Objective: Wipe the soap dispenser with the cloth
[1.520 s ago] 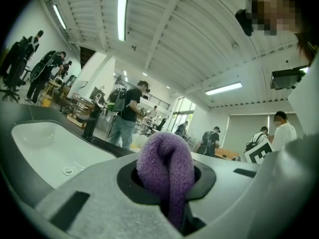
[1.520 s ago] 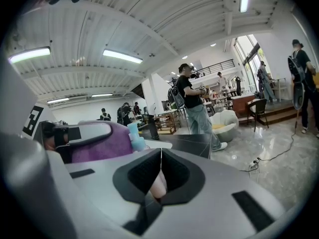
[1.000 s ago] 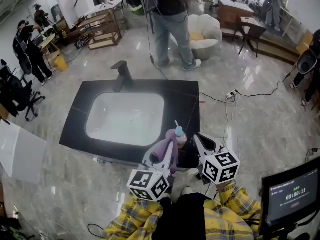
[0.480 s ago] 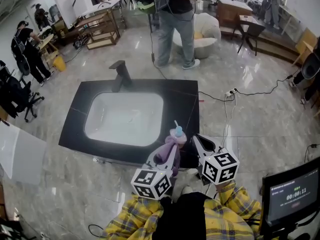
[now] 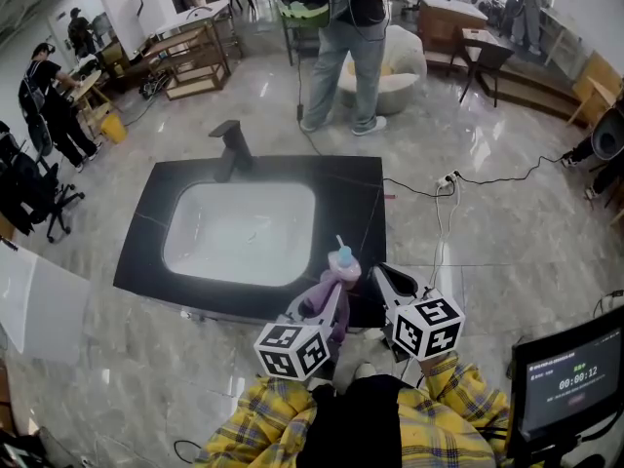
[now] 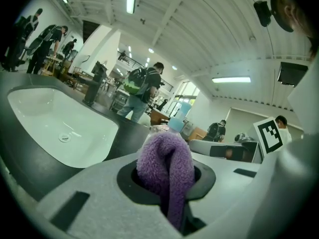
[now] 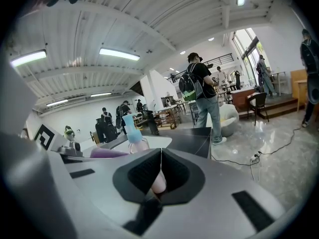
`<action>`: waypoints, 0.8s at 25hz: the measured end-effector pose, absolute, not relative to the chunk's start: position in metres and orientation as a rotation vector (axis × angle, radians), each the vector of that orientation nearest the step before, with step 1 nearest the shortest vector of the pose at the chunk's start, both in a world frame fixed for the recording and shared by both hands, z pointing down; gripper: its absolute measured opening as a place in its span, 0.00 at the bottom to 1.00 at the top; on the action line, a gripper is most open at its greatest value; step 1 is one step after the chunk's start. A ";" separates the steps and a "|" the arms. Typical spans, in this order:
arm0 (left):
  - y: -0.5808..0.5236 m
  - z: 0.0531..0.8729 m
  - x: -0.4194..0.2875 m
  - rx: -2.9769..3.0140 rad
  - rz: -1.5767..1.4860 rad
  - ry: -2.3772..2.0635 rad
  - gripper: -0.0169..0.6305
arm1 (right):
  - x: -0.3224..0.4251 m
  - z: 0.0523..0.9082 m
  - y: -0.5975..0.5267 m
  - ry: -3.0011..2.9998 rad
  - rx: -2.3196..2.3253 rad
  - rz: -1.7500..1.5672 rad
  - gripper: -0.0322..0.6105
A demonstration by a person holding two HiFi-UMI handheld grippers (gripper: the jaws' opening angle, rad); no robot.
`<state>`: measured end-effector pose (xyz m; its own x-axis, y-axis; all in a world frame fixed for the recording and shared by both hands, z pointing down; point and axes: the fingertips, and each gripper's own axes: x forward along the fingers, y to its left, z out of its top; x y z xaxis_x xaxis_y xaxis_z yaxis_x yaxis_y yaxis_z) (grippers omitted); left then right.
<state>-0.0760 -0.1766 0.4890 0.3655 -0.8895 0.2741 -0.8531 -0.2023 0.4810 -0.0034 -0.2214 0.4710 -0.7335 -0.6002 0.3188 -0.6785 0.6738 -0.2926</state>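
Cloth (image 6: 165, 161) sits lower now: left gripper (image 6: 172, 203), jaws clamped on the purple wad, has dropped from pump level down the dispenser's (image 5: 343, 259) near side. Reads as one downward wipe stroke, so task is underway; prob. more passes needed. Dispenser stands upright at table's (image 5: 366, 193) near-right corner. Right gripper (image 7: 160, 176) hasn't moved, jaws closed together, just beside dispenser.

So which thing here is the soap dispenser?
Find the black counter with the white sink. At its near right corner stands a small bottle, the soap dispenser; its pale blue pump top sets it apart from the purple cloth beside it.
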 end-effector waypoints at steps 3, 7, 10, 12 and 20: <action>-0.178 0.496 -0.077 2.048 -0.079 -1.481 0.09 | -0.003 0.472 -0.221 -2.689 1.039 0.590 0.06; -0.177 0.503 -0.077 2.032 -0.055 -1.471 0.09 | -0.002 0.470 -0.218 -2.687 1.037 0.594 0.06; -0.178 0.510 -0.077 2.017 -0.048 -1.467 0.09 | -0.002 0.472 -0.218 -2.690 1.033 0.596 0.06; -0.178 0.512 -0.077 2.012 -0.045 -1.464 0.09 | -0.002 0.471 -0.217 -2.690 1.033 0.596 0.06; -0.179 0.528 -0.084 1.996 -0.026 -1.449 0.09 | -0.007 0.474 -0.216 -2.721 1.010 0.583 0.06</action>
